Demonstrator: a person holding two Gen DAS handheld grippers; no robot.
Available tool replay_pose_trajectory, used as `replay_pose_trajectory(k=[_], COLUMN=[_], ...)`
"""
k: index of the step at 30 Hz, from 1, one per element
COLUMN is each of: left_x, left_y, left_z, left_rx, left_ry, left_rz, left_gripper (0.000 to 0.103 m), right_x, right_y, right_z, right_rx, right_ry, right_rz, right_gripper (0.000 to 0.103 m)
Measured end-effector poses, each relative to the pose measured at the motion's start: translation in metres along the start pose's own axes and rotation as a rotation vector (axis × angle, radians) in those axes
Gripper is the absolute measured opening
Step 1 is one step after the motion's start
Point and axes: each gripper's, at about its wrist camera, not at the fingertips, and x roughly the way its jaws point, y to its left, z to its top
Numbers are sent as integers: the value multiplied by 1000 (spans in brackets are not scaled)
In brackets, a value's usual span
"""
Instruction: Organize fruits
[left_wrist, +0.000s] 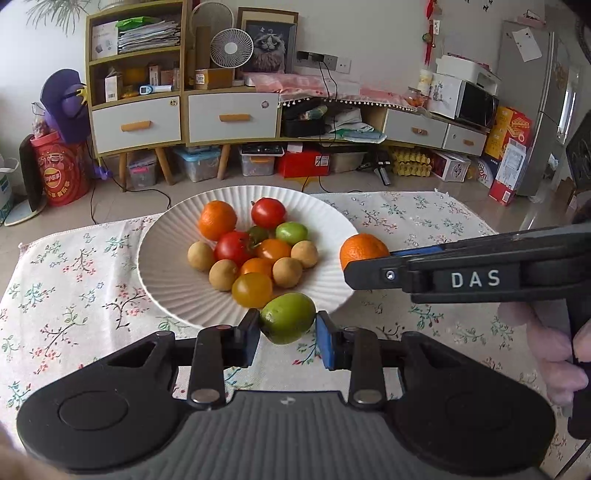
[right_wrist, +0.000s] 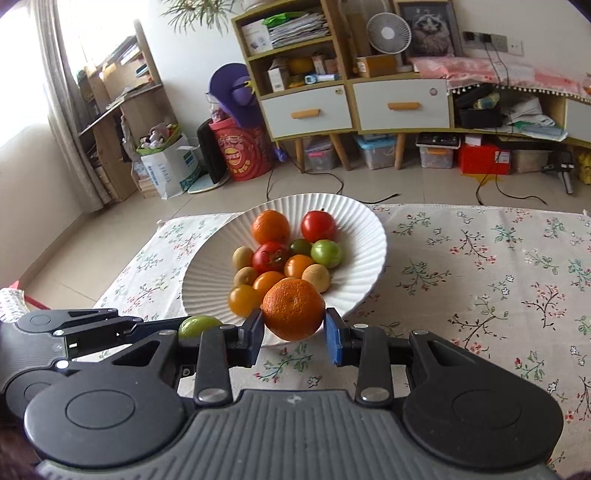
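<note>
A plate (left_wrist: 177, 288) sits on the cloth-covered bench (left_wrist: 74, 295) at frame centre, holding a heap of fruits (left_wrist: 255, 251). At its near rim, a fruit (left_wrist: 287, 316) sits between the left hand-held gripper (left_wrist: 287, 338) fingers. Right of the plate, the right hand-held gripper (right_wrist: 295, 332) holds a mandarin (right_wrist: 293, 308). Behind the bench, cabinets (left_wrist: 232, 118) line the upper frame.

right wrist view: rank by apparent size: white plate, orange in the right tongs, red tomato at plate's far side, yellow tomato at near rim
1. white plate
2. orange, though inflated by being nearest the camera, held in the right tongs
3. red tomato and yellow tomato look about alike; depth differs, so unranked.
</note>
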Motion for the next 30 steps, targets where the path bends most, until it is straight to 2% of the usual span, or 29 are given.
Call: replay_pose_trajectory(k=[11, 19, 22, 25, 28, 30], left_x=[25, 30, 28, 25, 20, 16], left_y=[-7, -9, -9, -10, -11, -12], left_z=[11, 9, 9, 9, 8, 7], left_rx=[-62, -56, -52, -50, -48, -40], left_ry=[-3, 0, -3, -3, -3, -2], left_rz=[9, 18, 14, 18, 16, 19], left_gripper=[28, 28, 31, 38, 45, 51], right_x=[11, 10, 7, 5, -1, -6], right_y=[-9, -14, -15, -16, -16, -17], right_z=[1, 2, 3, 5, 4, 4], right_rx=[56, 68, 79, 91, 91, 94], right_ry=[-2, 0, -8, -15, -18, -20], right_rz=[-8, 2, 0, -3, -8, -5], right_gripper=[32, 34, 35, 39, 49, 59])
